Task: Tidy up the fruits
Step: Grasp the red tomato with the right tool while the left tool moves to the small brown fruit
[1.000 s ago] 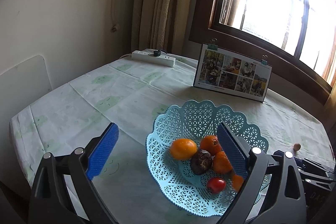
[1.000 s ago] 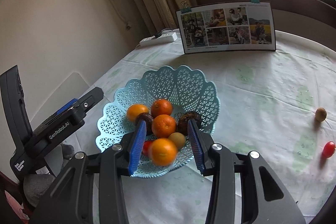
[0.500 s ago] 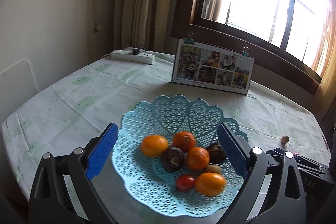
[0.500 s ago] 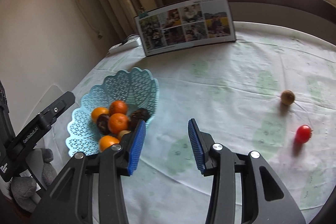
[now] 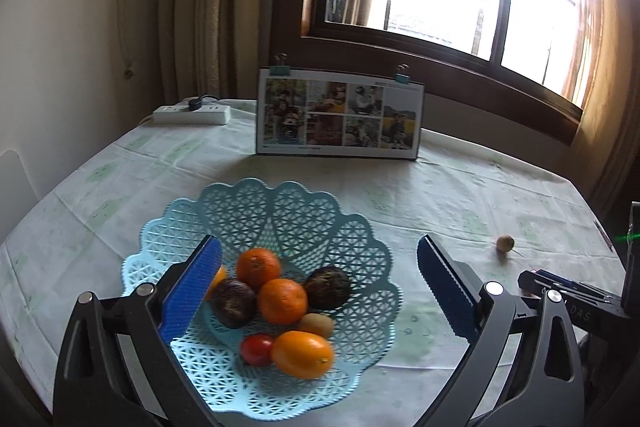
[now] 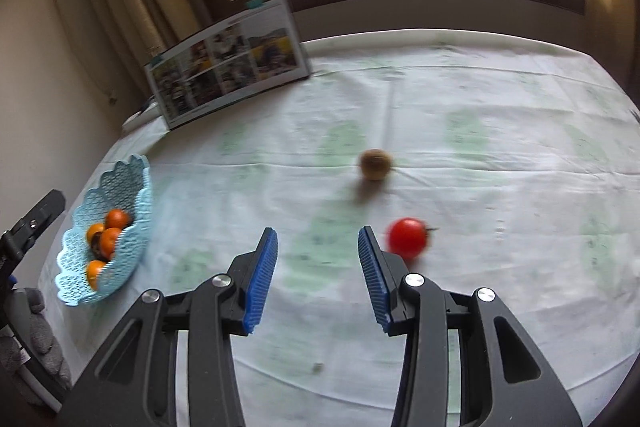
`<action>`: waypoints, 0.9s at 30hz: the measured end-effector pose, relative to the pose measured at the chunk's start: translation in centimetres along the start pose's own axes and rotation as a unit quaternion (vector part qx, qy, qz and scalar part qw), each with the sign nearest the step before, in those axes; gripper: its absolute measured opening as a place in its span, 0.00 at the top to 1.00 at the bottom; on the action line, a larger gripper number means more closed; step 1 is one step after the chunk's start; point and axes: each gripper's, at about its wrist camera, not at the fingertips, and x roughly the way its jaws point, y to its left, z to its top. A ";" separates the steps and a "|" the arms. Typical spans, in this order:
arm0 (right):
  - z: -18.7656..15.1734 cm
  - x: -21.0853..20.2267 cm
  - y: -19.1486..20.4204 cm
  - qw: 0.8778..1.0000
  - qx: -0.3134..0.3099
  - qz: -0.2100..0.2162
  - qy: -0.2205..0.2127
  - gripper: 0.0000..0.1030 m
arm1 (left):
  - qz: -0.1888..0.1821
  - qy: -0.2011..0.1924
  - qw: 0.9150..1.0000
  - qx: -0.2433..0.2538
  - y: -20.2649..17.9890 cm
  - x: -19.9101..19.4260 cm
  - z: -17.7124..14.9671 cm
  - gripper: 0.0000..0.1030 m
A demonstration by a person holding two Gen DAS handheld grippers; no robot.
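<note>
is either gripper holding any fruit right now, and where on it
Nothing is held. The left hand-held gripper is open above the basket; the right hand-held gripper is open, beside the tomato.

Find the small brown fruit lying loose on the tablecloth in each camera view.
Left wrist view: the brown fruit lies far right on the cloth, beyond the blue basket.
Right wrist view: the same fruit sits near centre, behind the red tomato.
Shared landmark: the photo board.
</note>
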 end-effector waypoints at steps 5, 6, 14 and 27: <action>0.0 0.0 -2.9 1.000 0.017 -0.024 -0.001 0.59 | -0.015 0.004 1.000 0.022 -2.4 0.2 -0.1 0.03; 0.0 0.0 -3.3 0.999 0.019 -0.027 0.000 0.59 | -0.018 0.004 0.999 0.026 -2.8 0.2 -0.1 0.03; 0.0 1.5 -4.2 0.999 0.007 -0.038 0.017 0.59 | -0.031 0.012 0.998 0.046 -4.8 0.7 -0.4 0.03; 0.3 2.5 -4.1 0.999 -0.005 -0.040 0.027 0.72 | -0.048 0.027 0.996 0.073 -7.8 2.0 -0.7 0.03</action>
